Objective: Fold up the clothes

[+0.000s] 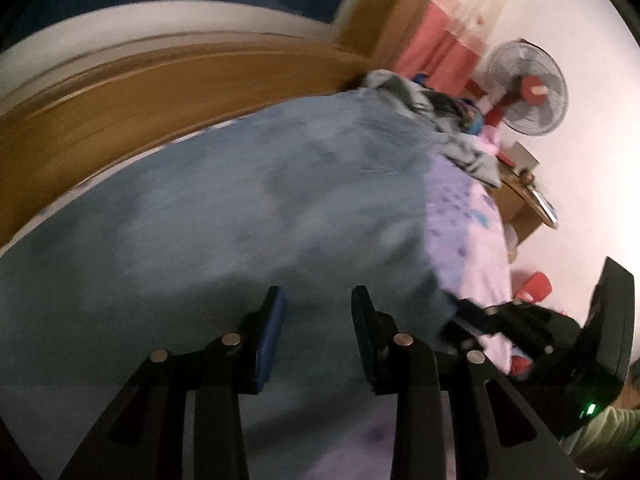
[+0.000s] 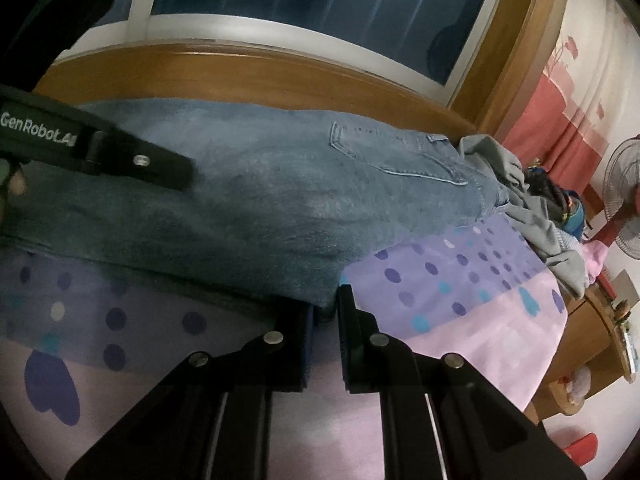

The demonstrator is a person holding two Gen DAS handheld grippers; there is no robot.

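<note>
Jeans (image 2: 256,200): faded blue denim with lighter worn patches, lying ahead of both grippers. Bedsheet (image 2: 460,280): lilac and pale pink, printed with dark purple, blue and white dots and hearts. Right gripper (image 2: 324,336): black body, blue pads, silver rivets. Left gripper (image 1: 318,332): same colours; white lettering on its black housing. Garment pile (image 2: 532,216) ahead and right of the right gripper: grey. Headboard (image 2: 240,76): brown wood. Curtain (image 2: 556,120): coral red. Fan (image 1: 528,88): grey grille, red hub.

Right hand-held gripper (image 2: 326,320) pinches the jeans' (image 2: 256,208) near edge on the dotted bed (image 2: 460,300); left hand-held gripper (image 2: 120,152) hovers above the denim.
</note>
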